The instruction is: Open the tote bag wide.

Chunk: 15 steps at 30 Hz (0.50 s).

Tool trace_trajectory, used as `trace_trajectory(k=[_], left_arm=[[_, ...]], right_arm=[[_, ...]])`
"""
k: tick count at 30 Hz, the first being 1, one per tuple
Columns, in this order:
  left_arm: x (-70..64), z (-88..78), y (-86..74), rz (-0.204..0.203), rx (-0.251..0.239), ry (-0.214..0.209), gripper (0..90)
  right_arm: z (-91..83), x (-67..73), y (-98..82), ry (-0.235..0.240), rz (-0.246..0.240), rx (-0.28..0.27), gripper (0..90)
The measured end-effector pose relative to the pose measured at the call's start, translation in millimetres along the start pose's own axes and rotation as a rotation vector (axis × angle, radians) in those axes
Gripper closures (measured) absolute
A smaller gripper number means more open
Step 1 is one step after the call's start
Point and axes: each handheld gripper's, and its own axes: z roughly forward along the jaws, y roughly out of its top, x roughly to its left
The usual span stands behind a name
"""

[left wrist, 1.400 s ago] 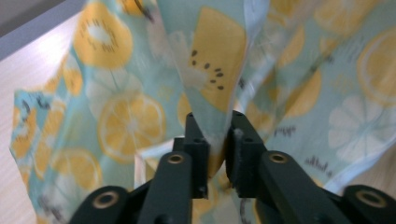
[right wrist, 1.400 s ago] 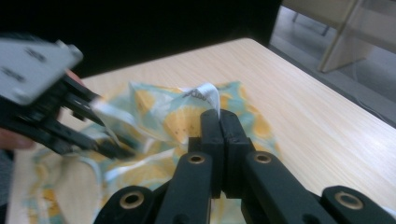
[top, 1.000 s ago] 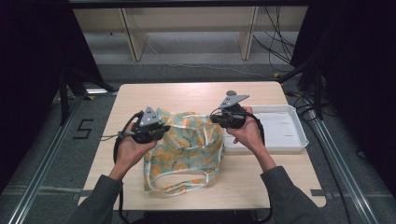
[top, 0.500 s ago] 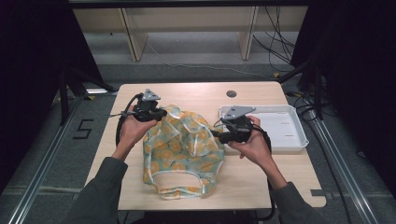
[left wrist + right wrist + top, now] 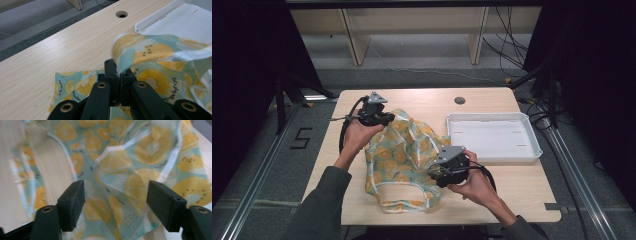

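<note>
At the left of the high view, the left tool sits near the far left part of the bench, held in the person's left hand with a cable looping back from it. Its jaws are pressed together on an edge of the bag, a thin cloth one printed with orange and kiwi slices on pale blue. In the left gripper view, the left tool pinches a fold of the bag, and the cloth rises from the pinch and drapes off to the right, lifted above the wood.

The bag lies crumpled across the middle of the bench, its upper left corner raised by that grip, its white-edged handle loop spread flat toward the near edge.

Further right, the right tool is low over the bag's right side, held in the right hand. Its jaws have just been opening and now stand wide apart. In the right gripper view, the right tool has the bag beneath and between its jaws, and the pads do not press on it.

At the far right, a white tray sits on the bench, just beside the bag's right edge. A round hole shows in the bench beyond it.
</note>
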Motion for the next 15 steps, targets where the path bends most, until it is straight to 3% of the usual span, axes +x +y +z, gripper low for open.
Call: trace_trajectory(k=[2, 3, 4, 6, 7, 8, 9, 11, 14, 15], left_arm=[[0.6, -0.5, -0.5, -0.001, -0.004, -0.001, 87.7], [1.4, -1.0, -0.6, 0.002, -0.001, 0.000, 87.7], [3.1, -2.0, -0.4, 0.018, 0.013, -0.007, 87.7], [2.7, -1.5, -0.8, 0.011, 0.009, -0.006, 87.6], [3.4, -1.7, -0.7, 0.019, 0.012, -0.009, 87.6], [2.9, -0.9, -0.8, 0.010, 0.004, -0.009, 87.5], [2.1, 0.1, -1.2, -0.011, -0.008, -0.005, 87.4], [2.1, 0.4, -2.1, -0.014, -0.007, -0.009, 87.3], [4.0, 0.5, -3.7, 0.005, 0.008, -0.019, 87.2], [6.3, 1.9, -3.8, 0.028, -0.012, -0.018, 87.0]], right_arm=[[10.0, 1.9, -1.2, -0.035, 0.001, 0.029, 27.7], [16.4, 1.1, -2.1, -0.018, -0.029, 0.032, 27.8], [20.1, 2.8, -3.1, -0.026, -0.025, 0.056, 28.6], [30.4, 5.1, -4.7, -0.046, -0.003, 0.092, 29.2], [34.6, 6.4, -5.4, -0.061, 0.027, 0.116, 29.2], [40.3, 1.1, -5.3, -0.069, -0.025, 0.114, 30.0], [44.3, -1.4, -5.2, -0.094, -0.035, 0.117, 31.6], [51.4, -4.4, -4.6, -0.107, -0.008, 0.113, 33.6], [57.1, -8.2, -1.3, -0.096, -0.037, 0.079, 57.7], [57.1, -10.2, 0.5, -0.071, -0.046, 0.065, 70.2]])
